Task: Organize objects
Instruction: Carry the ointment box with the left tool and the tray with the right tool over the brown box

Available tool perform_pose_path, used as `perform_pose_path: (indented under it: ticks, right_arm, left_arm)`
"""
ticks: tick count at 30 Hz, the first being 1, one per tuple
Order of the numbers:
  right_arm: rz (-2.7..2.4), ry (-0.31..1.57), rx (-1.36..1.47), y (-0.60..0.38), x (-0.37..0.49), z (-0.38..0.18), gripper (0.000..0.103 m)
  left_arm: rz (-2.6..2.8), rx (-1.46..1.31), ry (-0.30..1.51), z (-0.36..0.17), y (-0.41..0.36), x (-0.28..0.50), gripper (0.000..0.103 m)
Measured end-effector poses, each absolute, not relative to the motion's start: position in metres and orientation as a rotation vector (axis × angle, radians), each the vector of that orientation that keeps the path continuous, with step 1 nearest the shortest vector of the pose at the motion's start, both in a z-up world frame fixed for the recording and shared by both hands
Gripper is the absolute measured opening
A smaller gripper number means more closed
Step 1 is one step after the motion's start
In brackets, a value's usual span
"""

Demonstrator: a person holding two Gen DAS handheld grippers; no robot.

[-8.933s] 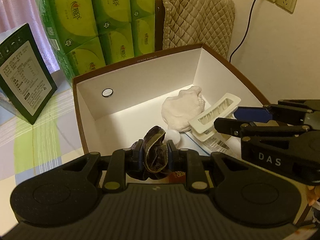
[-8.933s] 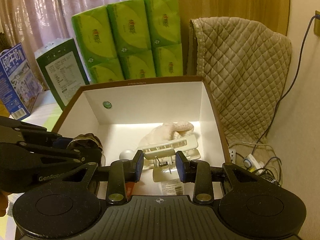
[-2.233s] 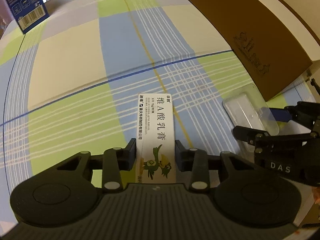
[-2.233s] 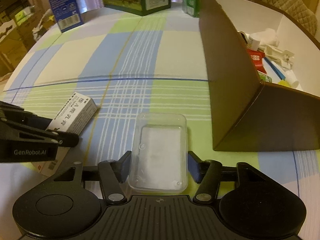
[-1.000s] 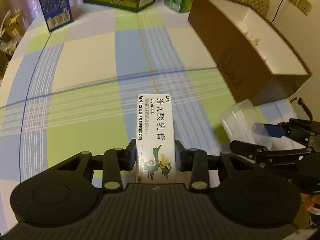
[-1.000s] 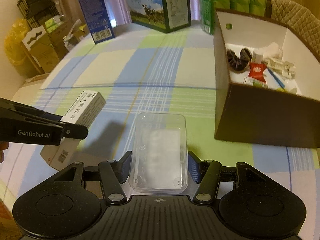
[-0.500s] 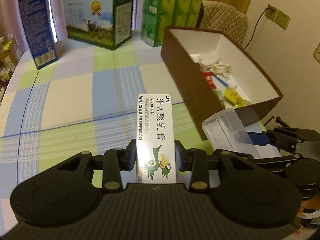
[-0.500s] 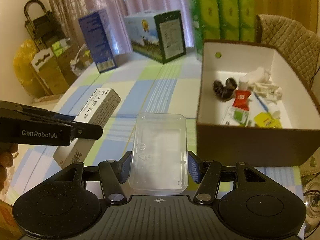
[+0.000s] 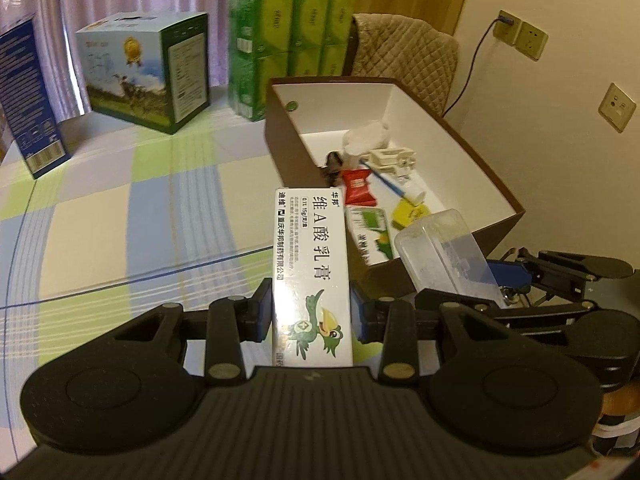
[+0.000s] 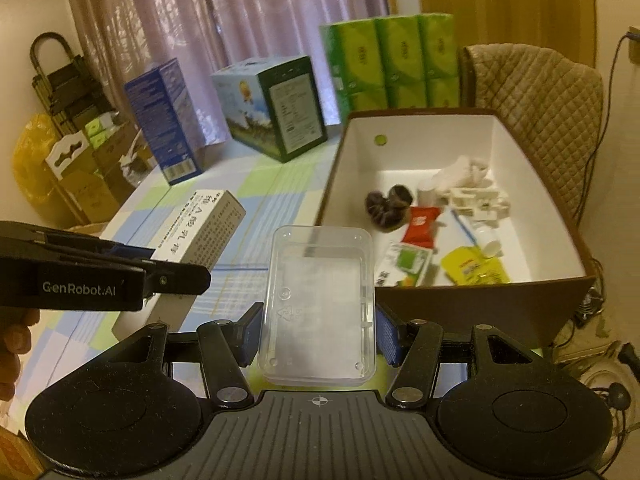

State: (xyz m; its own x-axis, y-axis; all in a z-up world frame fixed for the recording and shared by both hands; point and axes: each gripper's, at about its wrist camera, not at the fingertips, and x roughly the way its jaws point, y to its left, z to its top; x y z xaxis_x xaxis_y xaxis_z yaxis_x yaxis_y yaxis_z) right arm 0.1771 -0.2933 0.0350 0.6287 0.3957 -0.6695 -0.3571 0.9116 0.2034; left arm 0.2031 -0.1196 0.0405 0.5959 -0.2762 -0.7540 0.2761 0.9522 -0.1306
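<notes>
Your landmark is the brown storage box (image 10: 520,308), already holding small items. Your right gripper (image 10: 318,336), just short of its near wall, is clamped on the clear plastic case (image 10: 320,304), ready to drop in. Left of the box, your left gripper (image 9: 312,316) pinches the ointment carton (image 9: 310,264) lengthwise, clear of the tablecloth (image 9: 120,216).

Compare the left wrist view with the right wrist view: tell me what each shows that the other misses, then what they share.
Only the left wrist view shows the printed front of the ointment box with its cartoon bird, clamped in the left tool, and the wall sockets.

Only the right wrist view shows the yellow bag and stacked cartons beside the table, and a hand.

Both show the clear plastic case held in the right tool, the brown box of small items, the green tissue packs and the quilted chair.
</notes>
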Motion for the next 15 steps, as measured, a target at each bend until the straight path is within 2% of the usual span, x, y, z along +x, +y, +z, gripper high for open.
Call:
perform_pose_path:
  ticks: [15]
  right_arm:
    - [0.382, 0.731, 0.078, -0.359, 0.208, 0.05, 0.054]
  left_arm:
    - [-0.364, 0.023, 0.836, 0.051, -0.187, 0.232, 0.033]
